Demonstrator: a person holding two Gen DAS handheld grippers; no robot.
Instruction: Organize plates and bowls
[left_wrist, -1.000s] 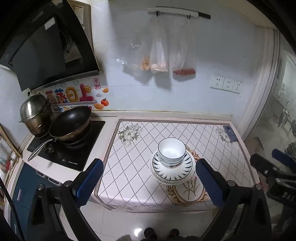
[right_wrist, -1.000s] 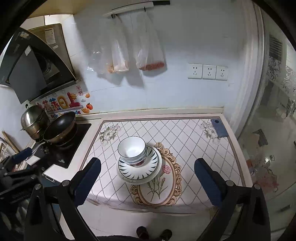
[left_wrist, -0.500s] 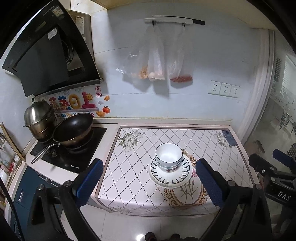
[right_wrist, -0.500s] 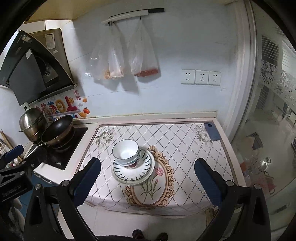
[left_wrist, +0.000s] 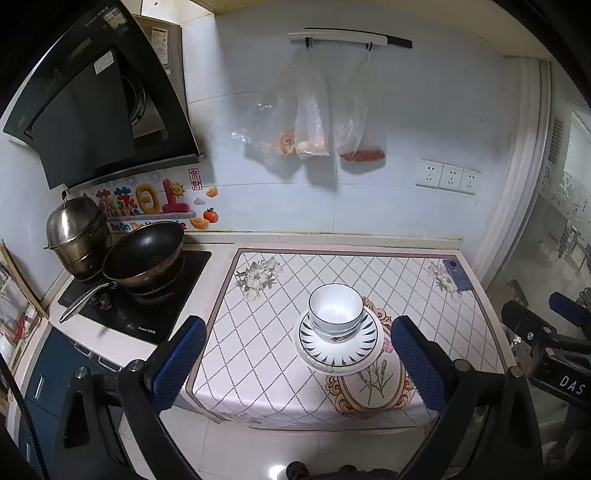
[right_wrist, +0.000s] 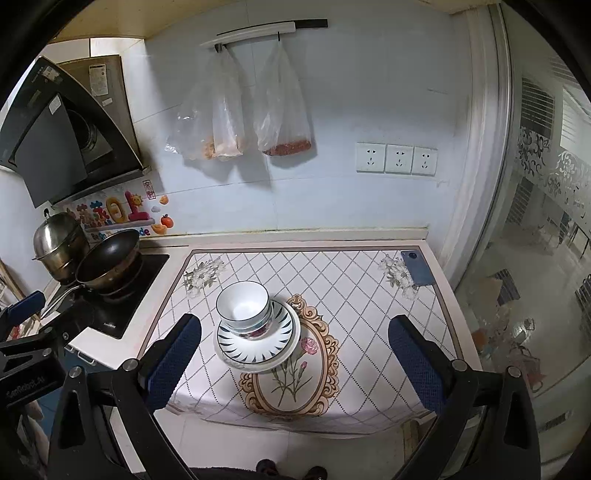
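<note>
Stacked white bowls (left_wrist: 335, 310) sit nested on stacked plates with a blue-striped rim (left_wrist: 341, 350), on the patterned tablecloth. The same bowls (right_wrist: 244, 305) and plates (right_wrist: 258, 341) show in the right wrist view. My left gripper (left_wrist: 299, 363) is open and empty, held high and well back from the counter's front edge. My right gripper (right_wrist: 291, 363) is also open and empty, equally far back. The right gripper's body shows at the right edge of the left wrist view, and the left gripper's body at the left edge of the right wrist view.
A black wok (left_wrist: 144, 254) and a steel pot (left_wrist: 77, 232) stand on the cooktop at the left. A blue phone (left_wrist: 456, 273) lies at the cloth's far right corner. Plastic bags (left_wrist: 314, 125) hang on the wall. A range hood (left_wrist: 92, 103) projects at upper left.
Both grippers have drawn back and up from the counter, so the bowls and plates look smaller and farther. The stack has not moved. Both jaws stay open.
</note>
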